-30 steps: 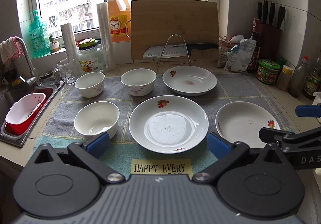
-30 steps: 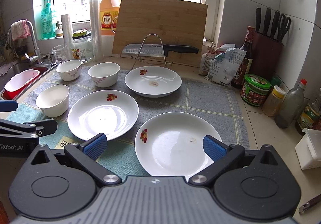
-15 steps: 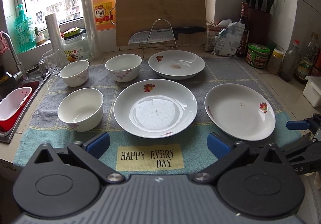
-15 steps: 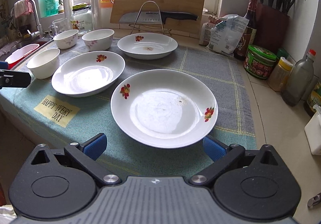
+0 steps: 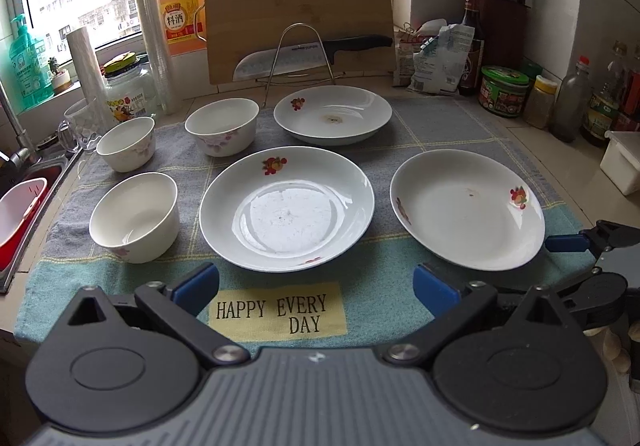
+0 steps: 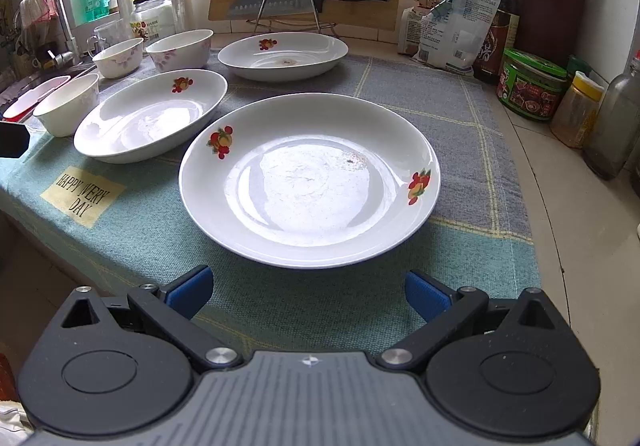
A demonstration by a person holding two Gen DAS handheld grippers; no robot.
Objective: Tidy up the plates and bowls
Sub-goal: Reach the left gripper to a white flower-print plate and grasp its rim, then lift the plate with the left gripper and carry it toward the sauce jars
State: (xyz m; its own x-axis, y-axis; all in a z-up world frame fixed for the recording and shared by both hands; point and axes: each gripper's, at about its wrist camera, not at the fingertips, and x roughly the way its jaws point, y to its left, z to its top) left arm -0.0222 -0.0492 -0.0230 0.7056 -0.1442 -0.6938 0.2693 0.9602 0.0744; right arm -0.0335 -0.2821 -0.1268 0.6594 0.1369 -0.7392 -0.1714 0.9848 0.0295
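Note:
Three white flowered plates and three white bowls lie on a towel. The middle plate is ahead of my open, empty left gripper. The right plate also shows in the right wrist view, just ahead of my open, empty right gripper. The far plate sits at the back. The near bowl is at the left, with two more bowls behind it. The right gripper's blue fingertip shows beside the right plate's edge.
A cutting board and a knife on a wire rack stand at the back. A sink with a red basin is at the left. Jars and bottles line the right. A white box sits far right.
Both grippers have pulled back and sunk lower toward the counter's front edge. The right gripper now sits low, close in front of the right plate. Nothing on the towel has moved.

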